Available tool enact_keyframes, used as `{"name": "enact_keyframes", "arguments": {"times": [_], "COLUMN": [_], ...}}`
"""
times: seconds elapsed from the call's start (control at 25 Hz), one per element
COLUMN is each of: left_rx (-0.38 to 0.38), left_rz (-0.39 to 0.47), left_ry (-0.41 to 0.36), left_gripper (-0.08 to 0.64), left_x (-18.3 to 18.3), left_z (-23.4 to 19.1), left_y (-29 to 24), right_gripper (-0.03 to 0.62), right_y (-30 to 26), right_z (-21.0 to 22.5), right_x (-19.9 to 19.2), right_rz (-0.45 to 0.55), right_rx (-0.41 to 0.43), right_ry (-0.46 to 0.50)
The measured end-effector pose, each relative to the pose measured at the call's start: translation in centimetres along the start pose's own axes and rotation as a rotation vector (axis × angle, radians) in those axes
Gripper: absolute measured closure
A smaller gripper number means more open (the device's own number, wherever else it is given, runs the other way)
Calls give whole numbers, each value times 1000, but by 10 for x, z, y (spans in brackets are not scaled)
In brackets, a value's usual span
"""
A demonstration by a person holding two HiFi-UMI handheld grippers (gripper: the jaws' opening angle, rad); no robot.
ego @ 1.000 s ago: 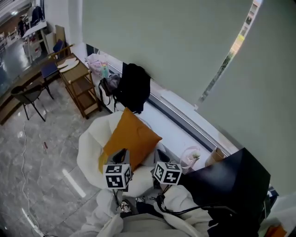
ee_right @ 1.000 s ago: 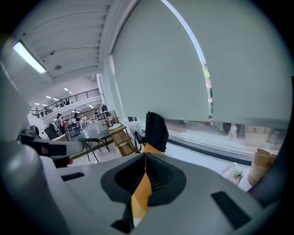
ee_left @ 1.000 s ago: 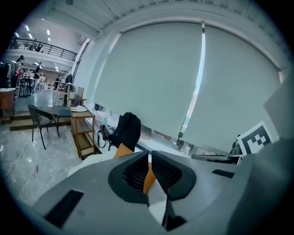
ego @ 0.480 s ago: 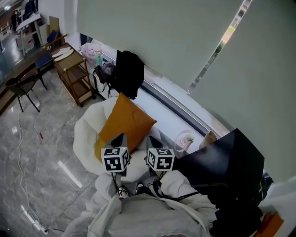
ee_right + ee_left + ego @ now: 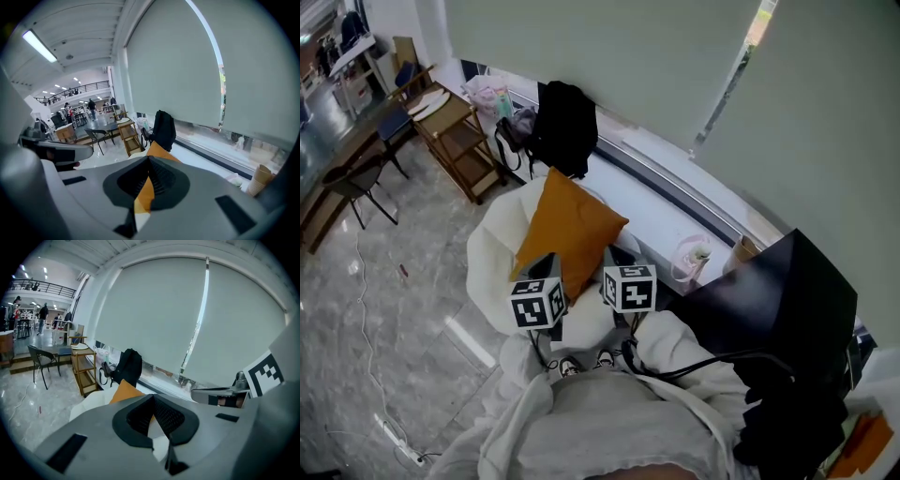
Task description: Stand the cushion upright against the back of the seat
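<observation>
Orange cushion point(image 5: 570, 228) stands tilted in the white seat point(image 5: 487, 267), leaning on the seat's back. Left gripper point(image 5: 153, 397) hovers at the seat's front, jaws pressed together on nothing. Right gripper point(image 5: 149, 159) is beside it at the seat's front, closed and empty too.

An orange cushion point(image 5: 570, 230) stands tilted on the white seat point(image 5: 490, 274).
</observation>
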State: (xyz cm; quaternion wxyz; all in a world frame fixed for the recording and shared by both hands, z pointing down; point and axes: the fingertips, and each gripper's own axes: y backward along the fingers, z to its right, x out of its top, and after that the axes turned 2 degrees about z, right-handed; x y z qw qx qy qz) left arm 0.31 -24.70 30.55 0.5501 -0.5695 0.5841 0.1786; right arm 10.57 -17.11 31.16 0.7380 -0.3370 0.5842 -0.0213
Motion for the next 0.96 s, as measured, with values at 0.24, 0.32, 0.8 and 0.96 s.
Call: {"name": "enact_keyframes", "arguments": {"times": [0.24,0.32,0.8,0.96], "left_rx": [9,20,19,12], "left_rz": [1,4,5,4], "left_ry": [-11,-9,-19,-23], "left_gripper": [552,552,552,552], "left_x": [3,3,5,7], "left_z": [4,3,6,6], "left_y": [-2,-3,-4,-5], "right_gripper": [529,529,529,531], "right_y": [-2,-2,-3,-5], "right_z": [5,6,10,9], "right_x": [-2,-1,3,2], "right_rz": [-9,-4,7,4], "right_rx": [5,9,4,9], "right_ry": [-10,-11,-12,-11]}}
